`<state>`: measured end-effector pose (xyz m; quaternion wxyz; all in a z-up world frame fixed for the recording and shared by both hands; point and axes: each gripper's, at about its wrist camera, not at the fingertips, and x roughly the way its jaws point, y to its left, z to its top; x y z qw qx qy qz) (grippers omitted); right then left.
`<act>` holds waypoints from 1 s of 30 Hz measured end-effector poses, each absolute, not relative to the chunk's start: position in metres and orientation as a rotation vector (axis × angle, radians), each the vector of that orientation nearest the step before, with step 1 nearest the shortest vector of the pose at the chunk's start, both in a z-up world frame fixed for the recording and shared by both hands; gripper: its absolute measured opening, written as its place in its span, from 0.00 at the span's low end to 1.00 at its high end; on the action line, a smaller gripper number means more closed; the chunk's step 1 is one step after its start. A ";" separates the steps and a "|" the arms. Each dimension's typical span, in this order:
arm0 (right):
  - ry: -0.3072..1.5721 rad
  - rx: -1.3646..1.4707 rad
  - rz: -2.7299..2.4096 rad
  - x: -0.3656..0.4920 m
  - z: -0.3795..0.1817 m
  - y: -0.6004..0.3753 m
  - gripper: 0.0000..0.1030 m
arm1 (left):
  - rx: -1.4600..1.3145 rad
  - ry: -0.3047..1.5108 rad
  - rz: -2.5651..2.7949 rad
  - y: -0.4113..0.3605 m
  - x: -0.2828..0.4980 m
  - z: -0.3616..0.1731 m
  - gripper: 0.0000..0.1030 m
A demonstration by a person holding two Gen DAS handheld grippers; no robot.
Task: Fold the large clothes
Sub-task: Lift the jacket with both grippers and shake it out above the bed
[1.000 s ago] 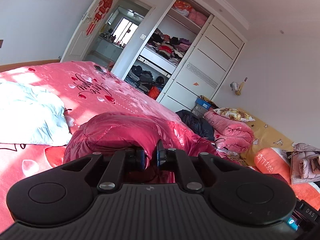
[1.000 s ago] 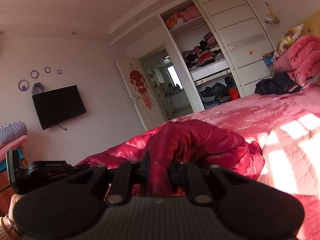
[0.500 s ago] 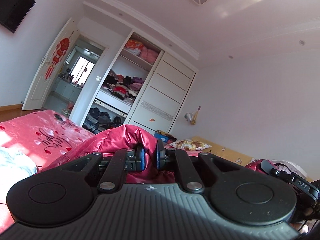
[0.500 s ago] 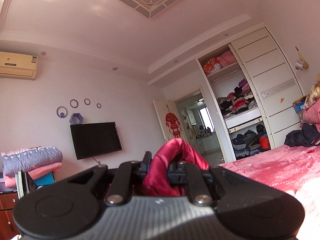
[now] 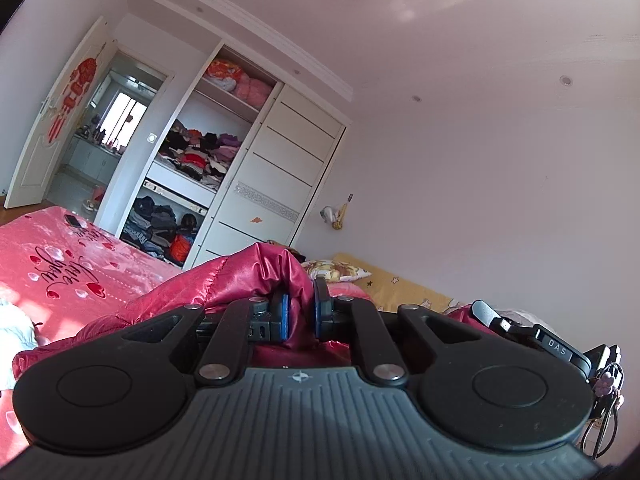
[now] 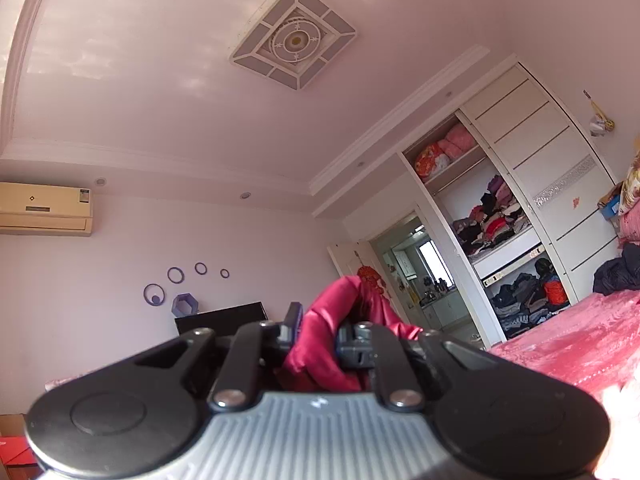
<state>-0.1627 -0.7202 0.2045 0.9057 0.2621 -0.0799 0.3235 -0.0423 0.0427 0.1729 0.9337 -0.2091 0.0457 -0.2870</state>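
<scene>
Left claw (image 5: 298, 312): blue pads pinched on a bunched fold of the red padded jacket (image 5: 240, 280). The cloth fills the gap between the fingers, so the grip is firm, not a light nip. Right claw (image 6: 314, 330): likewise clamped on a wad of the same jacket (image 6: 320, 348), satin puffing up above the fingers. Both cameras tilt upward toward wall and ceiling — judged: the garment is held up off the bed by two points, probably to let its bulk hang and straighten before the next fold.

Just beyond the left claw the jacket slopes down and left toward the bed (image 5: 60, 264), whose red cover bears hearts and script. Whether the lower part of the jacket rests on the bed cannot be told; the claw body hides it. The far end of the right-hand tool (image 5: 556, 346) shows at the left view's right edge, near, so the two grips are judged close together on the garment.

Further off: a pale quilt (image 5: 12, 332) at the left edge of the bed, pillows (image 5: 336, 270) on a yellow sheet behind the jacket.

Farthest: open wardrobe (image 5: 200, 152) stuffed with clothes, a door (image 5: 52, 120) with red decoration. In the right view, a television (image 6: 224, 316), an air conditioner (image 6: 44, 210) and a ceiling panel (image 6: 294, 34).

Fold not yet laid — padded cloth is slippery and may creep out of the pads.
</scene>
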 end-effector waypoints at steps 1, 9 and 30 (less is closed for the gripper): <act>-0.143 0.550 0.651 -0.160 0.202 -0.721 0.12 | -0.420 0.110 -0.575 0.039 -0.033 0.167 0.10; -0.002 0.577 0.403 -0.089 0.153 -0.726 0.14 | -0.361 0.238 -0.433 0.027 0.086 0.123 0.10; 0.236 0.478 0.163 0.137 0.042 -0.734 0.15 | -0.348 0.487 -0.236 -0.006 0.290 0.019 0.11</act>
